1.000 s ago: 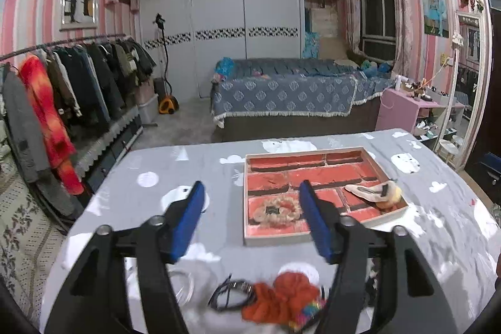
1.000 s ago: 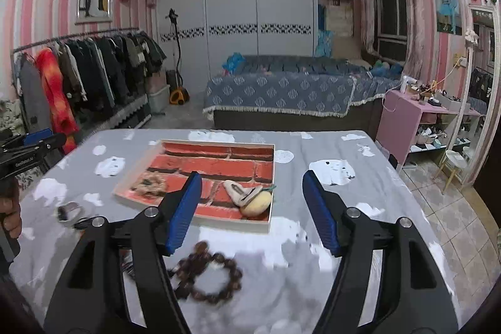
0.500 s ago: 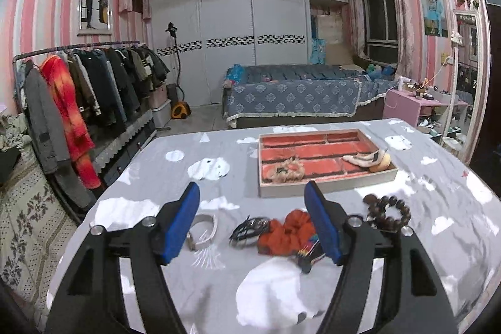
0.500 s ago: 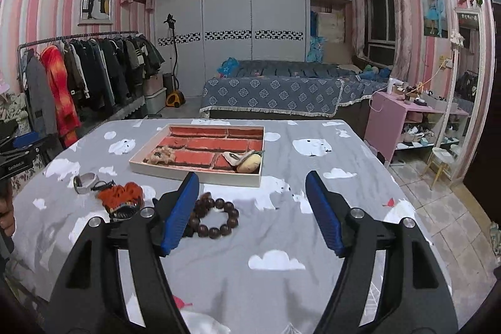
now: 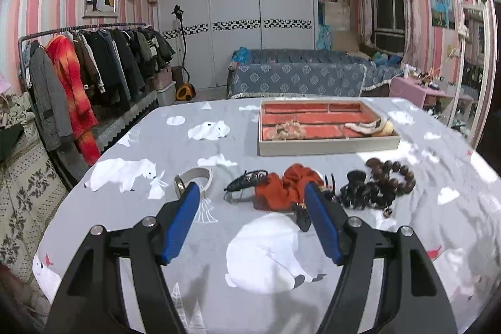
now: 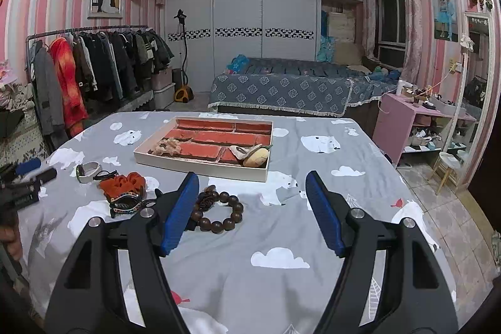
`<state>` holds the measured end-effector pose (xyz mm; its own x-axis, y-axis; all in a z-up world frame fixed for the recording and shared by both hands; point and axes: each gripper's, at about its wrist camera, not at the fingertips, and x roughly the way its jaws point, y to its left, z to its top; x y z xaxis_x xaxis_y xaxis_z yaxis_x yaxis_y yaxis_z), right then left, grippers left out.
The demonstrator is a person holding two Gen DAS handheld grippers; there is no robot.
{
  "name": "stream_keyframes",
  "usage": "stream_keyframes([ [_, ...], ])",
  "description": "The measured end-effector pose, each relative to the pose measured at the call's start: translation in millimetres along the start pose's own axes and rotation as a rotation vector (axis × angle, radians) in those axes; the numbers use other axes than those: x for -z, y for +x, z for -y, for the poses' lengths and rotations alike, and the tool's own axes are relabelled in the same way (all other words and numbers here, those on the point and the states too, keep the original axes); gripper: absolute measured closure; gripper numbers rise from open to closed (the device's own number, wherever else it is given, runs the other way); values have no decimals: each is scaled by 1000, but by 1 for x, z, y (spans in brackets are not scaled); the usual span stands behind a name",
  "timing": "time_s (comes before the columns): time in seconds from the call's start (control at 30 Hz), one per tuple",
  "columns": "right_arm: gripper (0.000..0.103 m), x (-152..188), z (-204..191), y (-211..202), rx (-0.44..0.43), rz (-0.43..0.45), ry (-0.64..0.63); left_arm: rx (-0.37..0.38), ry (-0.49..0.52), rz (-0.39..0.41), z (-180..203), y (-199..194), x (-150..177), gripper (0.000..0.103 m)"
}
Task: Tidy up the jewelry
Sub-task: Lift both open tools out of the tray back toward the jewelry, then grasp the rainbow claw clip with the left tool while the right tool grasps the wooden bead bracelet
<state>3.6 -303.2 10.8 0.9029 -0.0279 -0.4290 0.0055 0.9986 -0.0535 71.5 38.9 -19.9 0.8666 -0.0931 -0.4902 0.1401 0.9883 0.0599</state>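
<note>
A cream tray with red compartments [image 5: 325, 146] [image 6: 200, 166] lies on the grey polar-bear cloth; a tan frilly piece and a cream clip with a yellow pompom rest in it. In front of it lie a silver bangle [image 5: 195, 177], a black beaded band [image 5: 245, 179], an orange scrunchie [image 5: 289, 187] [image 6: 123, 182], a black claw clip [image 5: 357, 193] and a dark wooden bead bracelet [image 5: 393, 174] [image 6: 220, 210]. My left gripper [image 5: 252, 193] hangs open, empty, just short of the scrunchie. My right gripper [image 6: 252, 182] is open and empty, its left finger beside the bead bracelet.
A clothes rack [image 5: 94, 74] stands left of the table, a bed [image 6: 288, 89] behind it, and a pink shelf unit [image 6: 413, 124] to the right. The table's right edge drops to tiled floor [image 6: 438, 208]. A hand holding the other gripper shows at the left [image 6: 12, 237].
Both grippers have drawn back from the tray toward the near side of the table; the loose jewelry now lies ahead of the fingers. The left one also sank lower. Both stayed open.
</note>
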Motion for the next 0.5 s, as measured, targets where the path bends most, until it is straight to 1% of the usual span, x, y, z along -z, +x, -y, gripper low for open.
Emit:
stream_keyframes([
  [0.13, 33, -3, 2, 5, -14, 5, 2, 14, -27, -18, 5, 7, 2, 35],
  [0.27, 33, -6, 6, 8, -17, 7, 4, 11, -11, -1, 10, 4, -7, 35],
  [0.37, 33, -6, 14, 10, -11, -4, 29, 20, -26, 7, 11, 4, -14, 35],
  [0.5, 33, -6, 18, 15, -8, -22, 27, 33, -23, -4, 19, 6, -10, 35],
])
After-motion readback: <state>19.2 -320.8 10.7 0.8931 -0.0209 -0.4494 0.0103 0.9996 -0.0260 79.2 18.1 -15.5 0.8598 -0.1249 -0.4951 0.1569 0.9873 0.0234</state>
